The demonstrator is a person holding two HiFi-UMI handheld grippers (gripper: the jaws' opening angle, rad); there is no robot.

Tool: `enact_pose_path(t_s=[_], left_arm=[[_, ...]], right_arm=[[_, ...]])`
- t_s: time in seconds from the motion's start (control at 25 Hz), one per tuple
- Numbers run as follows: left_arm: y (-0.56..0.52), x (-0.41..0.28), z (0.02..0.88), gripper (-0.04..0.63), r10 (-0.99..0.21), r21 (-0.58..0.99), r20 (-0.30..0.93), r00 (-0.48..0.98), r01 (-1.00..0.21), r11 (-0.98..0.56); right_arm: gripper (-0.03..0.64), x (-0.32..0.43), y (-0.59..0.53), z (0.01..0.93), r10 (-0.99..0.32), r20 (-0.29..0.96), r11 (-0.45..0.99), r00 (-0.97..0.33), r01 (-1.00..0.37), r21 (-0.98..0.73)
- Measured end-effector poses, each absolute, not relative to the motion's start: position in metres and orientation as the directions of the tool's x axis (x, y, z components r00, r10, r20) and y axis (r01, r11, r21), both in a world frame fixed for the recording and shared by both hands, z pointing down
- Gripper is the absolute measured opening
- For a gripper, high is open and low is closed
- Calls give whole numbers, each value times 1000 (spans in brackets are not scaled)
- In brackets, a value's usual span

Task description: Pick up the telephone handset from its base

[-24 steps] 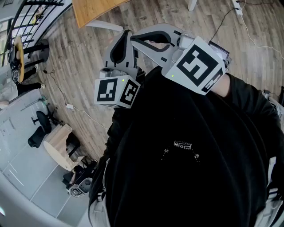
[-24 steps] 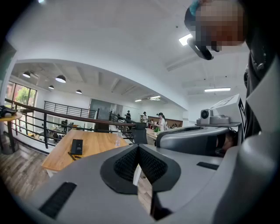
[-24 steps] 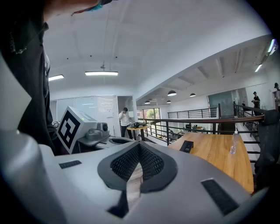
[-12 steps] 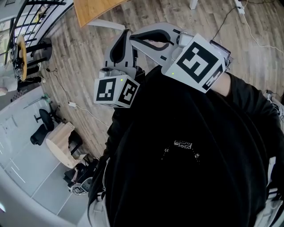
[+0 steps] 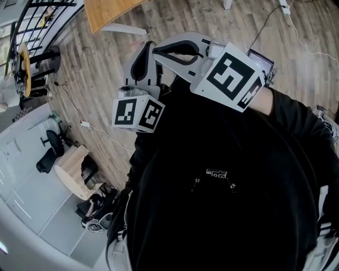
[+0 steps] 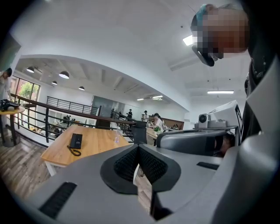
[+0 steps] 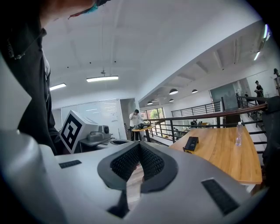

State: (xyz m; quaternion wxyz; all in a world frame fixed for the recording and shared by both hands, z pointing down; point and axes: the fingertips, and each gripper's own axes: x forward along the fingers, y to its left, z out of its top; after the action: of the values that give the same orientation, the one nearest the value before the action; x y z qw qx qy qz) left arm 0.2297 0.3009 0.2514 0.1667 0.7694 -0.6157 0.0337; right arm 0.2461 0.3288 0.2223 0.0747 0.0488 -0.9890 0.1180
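from the head view, the person's black top fills most of the frame and both tools are held up close against the chest, above a wooden plank floor (image 5: pixel 100 63). the left claw (image 5: pixel 150 43) points away from the body, its marker cube (image 5: pixel 139 113) nearest the camera, and the right claw (image 5: pixel 159 51) reaches across just beside it, with its own larger cube (image 5: pixel 229 77) tilted. a corner of the wooden surface (image 5: pixel 108 10) shows at the top edge, well apart from both tools. in the left gripper view, the left claw (image 6: pixel 138 151) is clenched, its ribbed pads (image 6: pixel 127 162) meeting at the tip and holding nothing. beyond it the telephone (image 6: pixel 75 141) lies flat on the wooden surface (image 6: pixel 94 146), a curled cord at its near end and a clear bottle (image 6: pixel 117 136) farther along; it is too small to tell handset from base. in the right gripper view, the right claw (image 7: pixel 139 148) is also clenched, pads together at the tip and empty. the telephone (image 7: pixel 190 144) sits near the surface's (image 7: pixel 227 155) closer edge, the bottle (image 7: pixel 238 134) well to its right, and a black railing (image 7: pixel 197 120) runs behind.
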Motion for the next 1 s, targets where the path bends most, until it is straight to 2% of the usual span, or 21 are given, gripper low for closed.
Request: enact_pose_path(t_s=[0.48,1.0], left_arm=[[265,244,251,0,-920,217,230,318,-938,-270],[244,216,258,0,-918,238,247,310,-938,-253]], right_arm=[[17,258,294,223,-171,153,961,-973,-199,-192],[15,230,273,229,-157,164,958,-974,-191,-214]])
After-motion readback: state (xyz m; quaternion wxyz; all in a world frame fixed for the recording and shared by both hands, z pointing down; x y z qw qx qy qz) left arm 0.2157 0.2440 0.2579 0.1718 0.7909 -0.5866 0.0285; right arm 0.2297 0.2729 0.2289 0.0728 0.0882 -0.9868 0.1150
